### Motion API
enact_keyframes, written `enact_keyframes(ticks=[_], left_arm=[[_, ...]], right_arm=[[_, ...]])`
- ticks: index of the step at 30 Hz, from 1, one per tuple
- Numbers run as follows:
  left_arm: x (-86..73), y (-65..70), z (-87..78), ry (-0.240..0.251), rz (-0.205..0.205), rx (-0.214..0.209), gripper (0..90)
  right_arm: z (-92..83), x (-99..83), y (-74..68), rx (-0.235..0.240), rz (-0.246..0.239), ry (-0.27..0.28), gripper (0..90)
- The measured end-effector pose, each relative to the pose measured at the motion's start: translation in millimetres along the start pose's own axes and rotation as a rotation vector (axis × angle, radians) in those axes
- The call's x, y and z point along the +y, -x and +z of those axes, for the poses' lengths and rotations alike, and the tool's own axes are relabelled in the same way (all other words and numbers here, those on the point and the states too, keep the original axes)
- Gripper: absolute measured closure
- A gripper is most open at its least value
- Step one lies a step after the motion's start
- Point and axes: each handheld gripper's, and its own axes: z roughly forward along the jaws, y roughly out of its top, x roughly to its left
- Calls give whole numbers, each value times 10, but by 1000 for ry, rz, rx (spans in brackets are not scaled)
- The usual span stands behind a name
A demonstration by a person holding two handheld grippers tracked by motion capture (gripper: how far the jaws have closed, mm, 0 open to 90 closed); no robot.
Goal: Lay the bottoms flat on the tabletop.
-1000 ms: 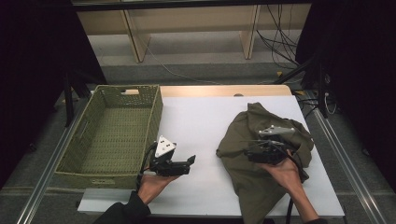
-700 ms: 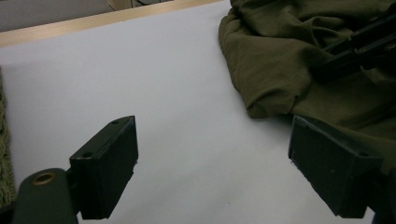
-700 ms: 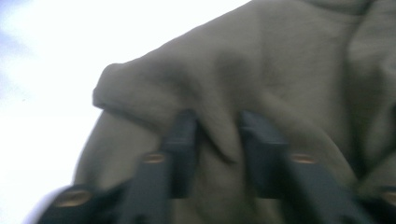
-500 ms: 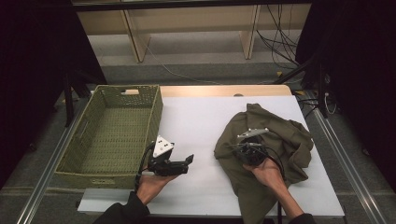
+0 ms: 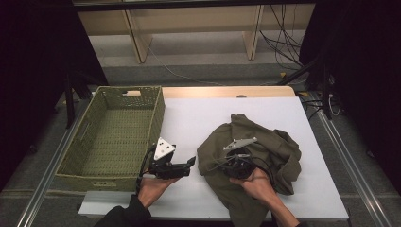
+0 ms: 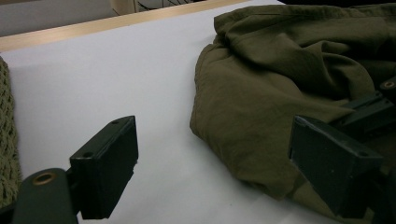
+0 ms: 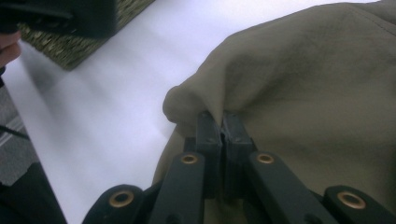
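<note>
The basket (image 5: 113, 137) stands at the bench's (image 5: 198, 118) left edge, nothing between it and the cloth; beside it the left claw (image 5: 189, 164) hovers spread. The cloth (image 5: 265, 142), crumpled right of centre, looks soft and light; the right claw (image 7: 221, 126) pinches a fold near its edge

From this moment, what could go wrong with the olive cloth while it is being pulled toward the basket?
1. The right tongs pinch only a thin fold of the olive cloth, so it may slip out.
2. Most of the cloth lies bunched on the white table; dragging it may spread it or snag the right tongs' cable.
3. The left tongs, open, sit between the cloth and the basket and may block the way.
</note>
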Motion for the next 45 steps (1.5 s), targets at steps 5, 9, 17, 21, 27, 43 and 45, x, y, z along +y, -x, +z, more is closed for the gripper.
enact_keyframes(ticks=[5,9,17,21,27,43,45], left_arm=[[-1,6,-2,1,0,-1,155],[-1,8,-6,3,0,-2,154],[-5,17,7,1,-2,-7,154],[-6,18,7,3,-3,-10,154],[-10,16,7,-2,1,-14,154],[-3,0,-15,1,2,-9,154],[-3,1,-14,1,1,-9,154]], right_arm=[[-25,26,14,-36,-28,-21,582],[-349,132,265,-81,21,68,457],[-842,102,1015,-304,134,108,419],[-863,-7,1212,-366,167,87,398],[-798,-87,1345,-393,200,15,433],[-1038,-321,1482,-443,241,32,897],[-1102,-391,1538,-464,263,40,898]])
